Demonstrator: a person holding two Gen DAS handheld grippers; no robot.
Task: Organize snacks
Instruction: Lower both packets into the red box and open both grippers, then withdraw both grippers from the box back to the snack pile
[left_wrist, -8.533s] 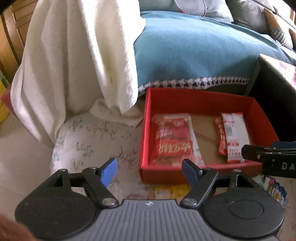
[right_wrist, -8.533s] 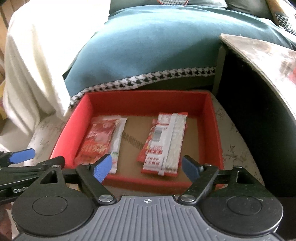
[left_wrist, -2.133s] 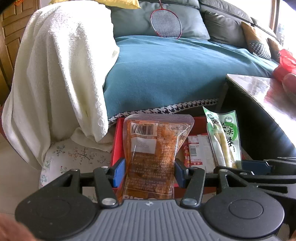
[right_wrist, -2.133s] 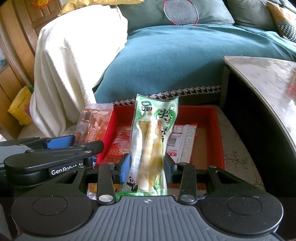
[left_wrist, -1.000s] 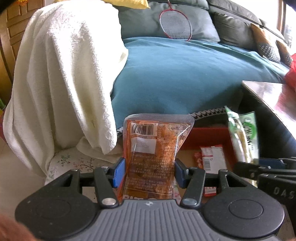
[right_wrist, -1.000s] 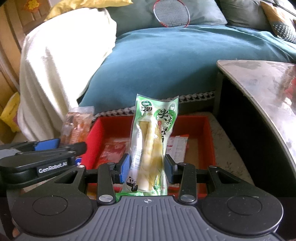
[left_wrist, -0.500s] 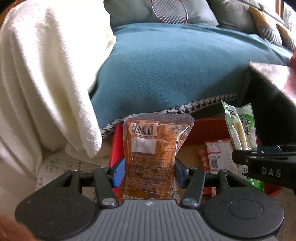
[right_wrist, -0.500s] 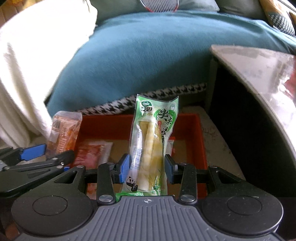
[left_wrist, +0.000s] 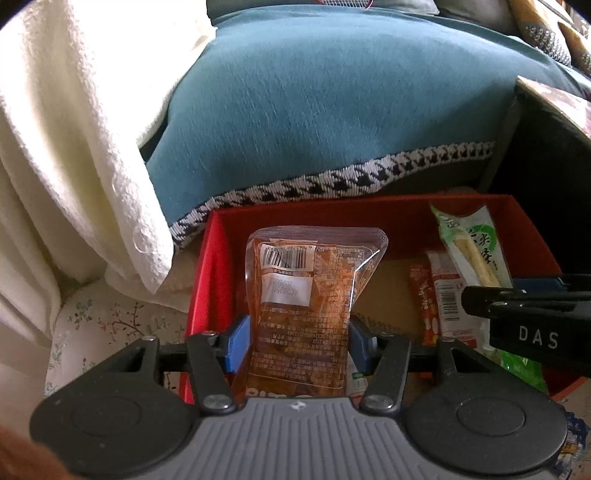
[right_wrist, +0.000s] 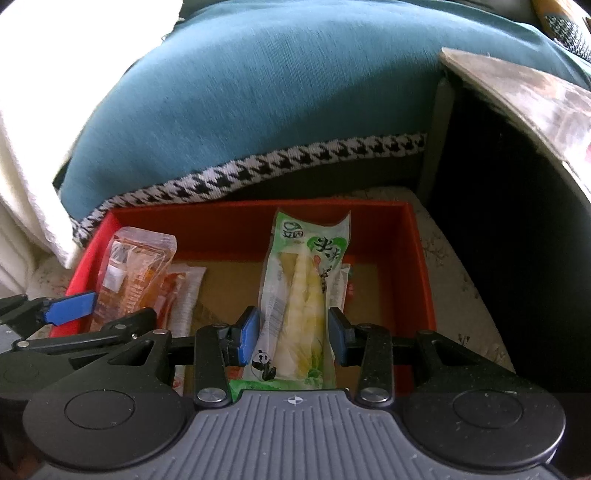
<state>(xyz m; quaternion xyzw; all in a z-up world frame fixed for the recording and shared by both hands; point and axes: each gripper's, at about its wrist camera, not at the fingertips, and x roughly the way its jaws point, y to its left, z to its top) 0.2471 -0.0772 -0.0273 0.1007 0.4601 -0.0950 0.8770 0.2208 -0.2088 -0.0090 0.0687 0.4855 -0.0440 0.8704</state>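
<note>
Your left gripper (left_wrist: 299, 345) grips an orange pouch (left_wrist: 308, 306); your right gripper (right_wrist: 293, 339) clamps a green packet (right_wrist: 299, 299). A red box (right_wrist: 236, 225) lies just beyond both.

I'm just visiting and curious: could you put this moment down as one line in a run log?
left gripper: shut on orange packet | right gripper: shut on green packet | both over red box | not released

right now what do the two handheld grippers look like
Both match: the left gripper and right gripper have black linkage arms, round black discs, a ribbed grey housing and blue pads. White lettering "DAS" marks the right gripper's side in the left wrist view.
</note>
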